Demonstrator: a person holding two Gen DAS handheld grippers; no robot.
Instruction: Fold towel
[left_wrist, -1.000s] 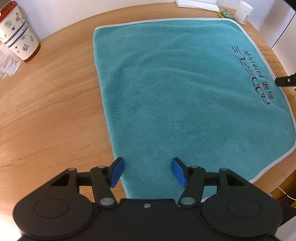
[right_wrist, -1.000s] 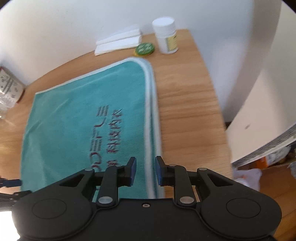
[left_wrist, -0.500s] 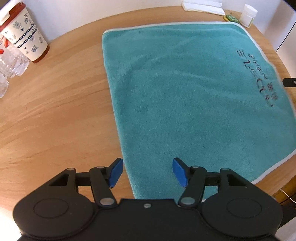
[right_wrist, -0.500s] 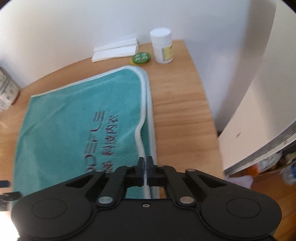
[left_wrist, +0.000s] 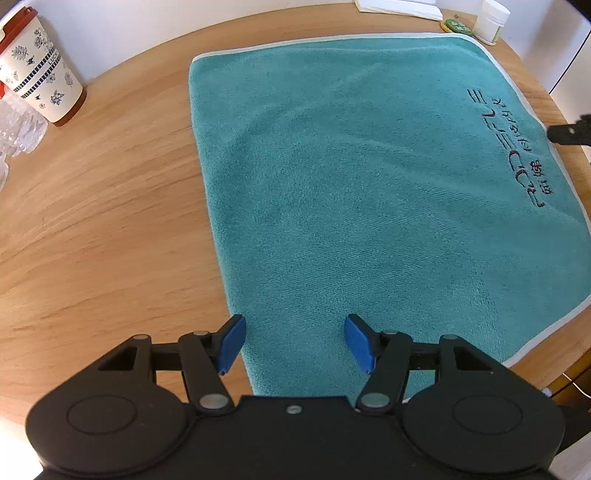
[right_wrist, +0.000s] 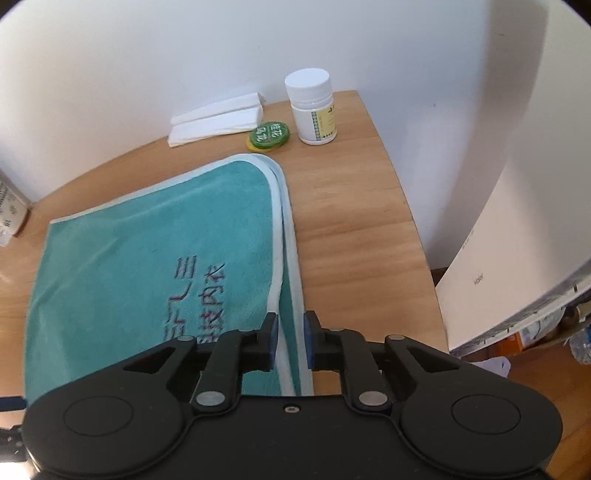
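Teal towel (left_wrist: 369, 206) lies flat on the round wooden counter (left_wrist: 103, 229), already doubled: two white-trimmed edges run stacked along its right side in the right wrist view. Dark embroidered lettering (right_wrist: 199, 295) sits near that right edge.

Left hand-held gripper (left_wrist: 291, 341): jaws wide apart, blue pads straddling the towel's near-left part, left pad over the towel's left edge, right pad over the cloth. Nothing between them; can't tell if the pads touch the fabric.

Right hand-held gripper (right_wrist: 289, 341): jaws a narrow gap apart at the towel's right side, the doubled white trim running up through the gap. Pads look clear of the cloth on both sides; no grip visible. Its tip shows at the far right in the left wrist view, at the towel's edge.

Far right of the counter: white pill bottle (right_wrist: 313, 107), green round tin (right_wrist: 269, 136) just beside the towel's far-right corner, folded white napkins (right_wrist: 216, 123) against the wall. Far left: patterned paper cup with a red lid (left_wrist: 38, 74), clear plastic items (left_wrist: 18, 125) just beside it.
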